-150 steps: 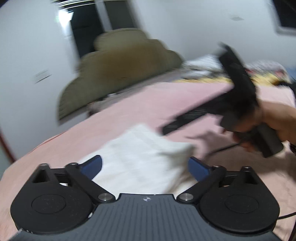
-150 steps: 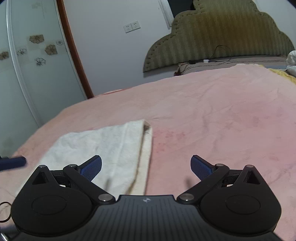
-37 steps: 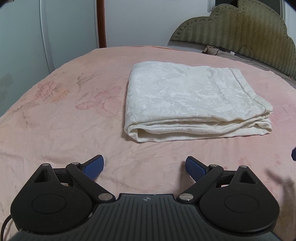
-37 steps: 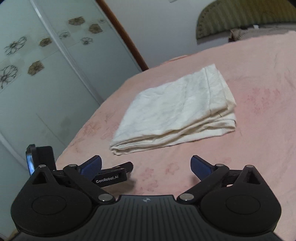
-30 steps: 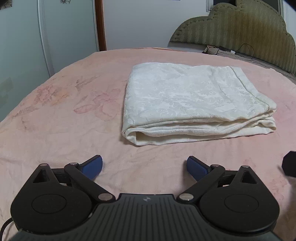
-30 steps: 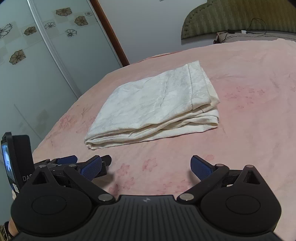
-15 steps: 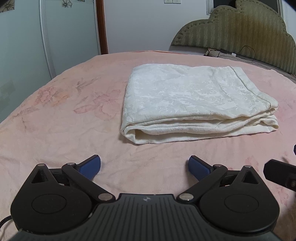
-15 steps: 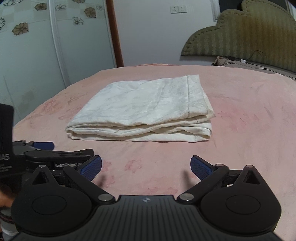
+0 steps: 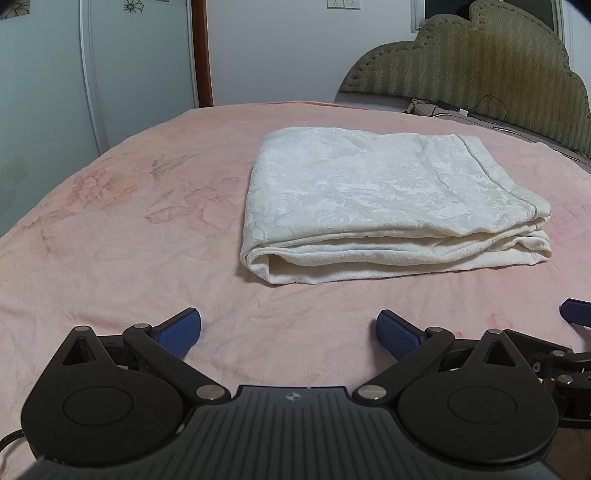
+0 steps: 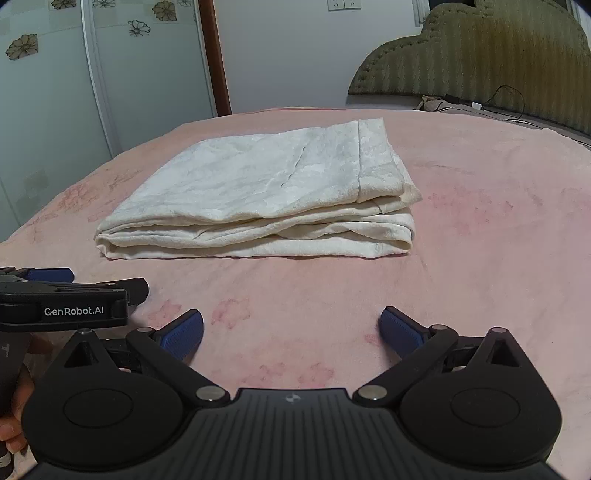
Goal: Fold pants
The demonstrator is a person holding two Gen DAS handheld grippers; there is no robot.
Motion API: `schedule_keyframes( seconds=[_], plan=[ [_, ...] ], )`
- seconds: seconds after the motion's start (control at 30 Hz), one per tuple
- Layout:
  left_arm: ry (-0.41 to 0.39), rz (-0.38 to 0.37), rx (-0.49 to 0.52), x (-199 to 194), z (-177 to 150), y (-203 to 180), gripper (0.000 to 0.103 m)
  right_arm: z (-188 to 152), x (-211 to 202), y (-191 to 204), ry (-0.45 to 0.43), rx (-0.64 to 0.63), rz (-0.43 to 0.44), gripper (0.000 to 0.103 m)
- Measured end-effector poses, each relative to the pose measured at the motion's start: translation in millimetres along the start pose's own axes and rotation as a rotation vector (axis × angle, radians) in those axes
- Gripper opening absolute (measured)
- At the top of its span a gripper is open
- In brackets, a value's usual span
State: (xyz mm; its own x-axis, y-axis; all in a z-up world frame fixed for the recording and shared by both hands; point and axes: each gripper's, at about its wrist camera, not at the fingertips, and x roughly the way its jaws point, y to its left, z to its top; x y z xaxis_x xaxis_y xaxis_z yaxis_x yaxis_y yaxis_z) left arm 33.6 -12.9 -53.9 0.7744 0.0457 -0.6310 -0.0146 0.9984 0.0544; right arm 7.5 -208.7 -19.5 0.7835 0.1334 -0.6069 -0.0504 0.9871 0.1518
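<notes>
1. Pink bedding with faint flower prints covers the bed (image 9: 122, 236), and the pants (image 9: 384, 199) lie on it as a cream folded bundle, roughly in the middle of the spread.
2. From the left wrist view the pants sit far of the gripper and a little right of centre; their rounded fold faces left and near, and the stacked layers show along the near edge.
3. From the right wrist view the pants (image 10: 266, 192) lie far and slightly left, with a hemmed band running across the top layer near the right end.
4. Nothing touches the pants; bare bedding lies between them and both tools.
5. Left gripper (image 9: 289, 328) hangs low over the bed, jaws spread wide and released, with nothing between the blue pads (image 9: 179, 330).
6. Right gripper (image 10: 291, 332) is likewise low over the bed, jaws parted and empty.
7. Both tools sit side by side: the left one shows at the left edge of the right wrist view (image 10: 62, 299), bearing a "GenRobot.AI" label, and a blue pad of the right one shows at the right edge of the left wrist view.
8. A hand (image 10: 14, 410) shows at the lower left of the right wrist view.
9. Far right stands an olive padded headboard (image 9: 480, 70) with a cable (image 9: 491, 107) below it.
10. Far left are pale wardrobe doors (image 10: 55, 92) with flower decals, a brown door frame (image 10: 216, 55), and a white wall with a socket (image 10: 340, 4).
</notes>
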Motion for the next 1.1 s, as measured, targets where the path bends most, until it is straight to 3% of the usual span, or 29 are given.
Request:
schedule_keyframes(
  seconds=[0.37, 0.53, 0.67, 0.93, 1.1],
  plan=[
    [-0.053, -0.013, 0.041, -8, -2, -6, 0.103, 0, 0, 5, 0.007, -0.031, -0.023, 0.103],
    [-0.021, -0.014, 0.011, -2, 0, -2, 0.103, 8, -9, 3, -0.078, -0.019, -0.008, 0.103],
    [-0.010, -0.026, -0.010, 0, -1, 2, 0.103, 6, 10, 4, 0.018, -0.032, -0.060, 0.103],
    [-0.009, -0.020, -0.002, -1, 0, 1, 0.103, 5, 8, 2, 0.013, -0.031, -0.050, 0.103],
    [-0.013, -0.007, 0.002, -1, -1, 1, 0.103, 6, 8, -11, -0.005, 0.040, -0.074, 0.103]
  ],
)
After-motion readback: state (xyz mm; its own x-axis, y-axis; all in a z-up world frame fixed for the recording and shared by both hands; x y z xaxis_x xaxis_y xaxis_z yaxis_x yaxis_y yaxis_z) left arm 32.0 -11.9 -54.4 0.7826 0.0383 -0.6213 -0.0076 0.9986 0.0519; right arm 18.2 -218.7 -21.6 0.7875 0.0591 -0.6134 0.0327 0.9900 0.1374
